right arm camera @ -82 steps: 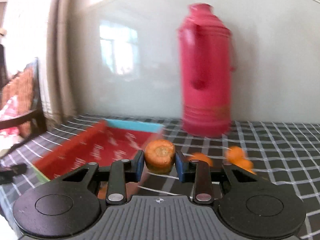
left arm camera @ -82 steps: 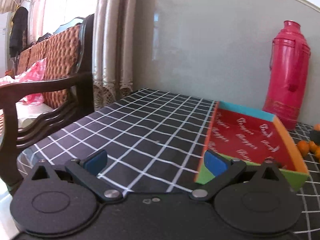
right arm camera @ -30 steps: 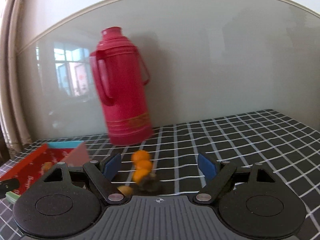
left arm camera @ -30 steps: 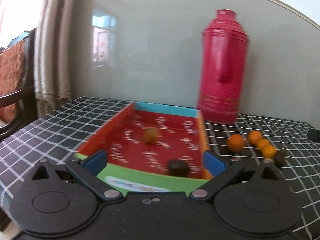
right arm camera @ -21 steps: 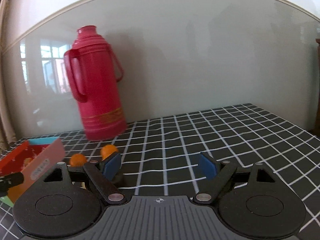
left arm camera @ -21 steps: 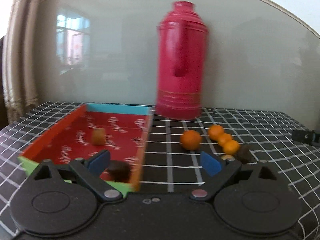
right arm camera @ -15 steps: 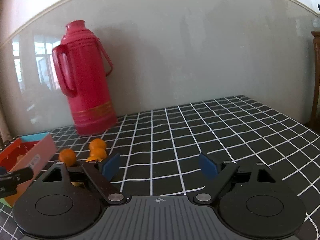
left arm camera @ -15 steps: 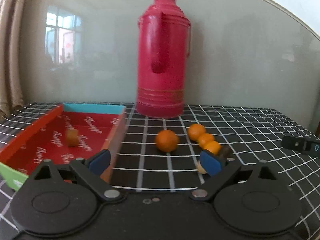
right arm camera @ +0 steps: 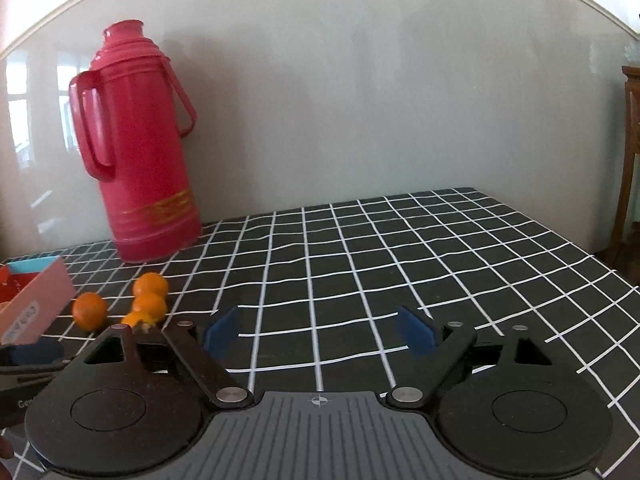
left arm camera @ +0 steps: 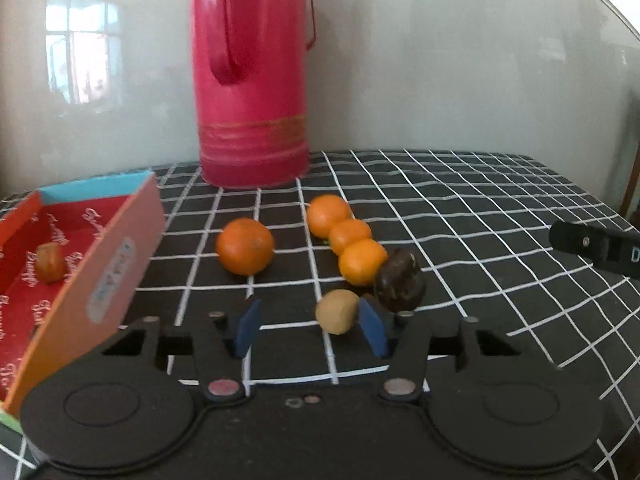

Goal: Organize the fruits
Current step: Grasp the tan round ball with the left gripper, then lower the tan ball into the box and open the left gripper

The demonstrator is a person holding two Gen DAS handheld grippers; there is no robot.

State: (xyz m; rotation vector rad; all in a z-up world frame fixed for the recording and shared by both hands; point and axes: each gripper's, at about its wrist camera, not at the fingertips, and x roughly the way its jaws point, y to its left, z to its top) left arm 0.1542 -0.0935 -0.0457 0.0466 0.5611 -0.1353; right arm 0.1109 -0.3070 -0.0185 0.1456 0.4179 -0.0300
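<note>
Tan kiwi (left arm camera: pixel 337 311) sits between our spread left gripper (left arm camera: pixel 310 328) pads; next we close, then carry to tray (left arm camera: pixel 120 256). Right gripper (right arm camera: pixel 318 332) gapes, empty.

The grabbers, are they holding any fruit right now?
No. The left gripper is open, with a small brown fruit loose between its fingers, not squeezed. The right gripper is open over bare tablecloth.

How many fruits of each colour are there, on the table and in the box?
Orange: 4
Tan: 1
Dark brown: 1
Orange-brown, in the box: 1
Total: 7
</note>
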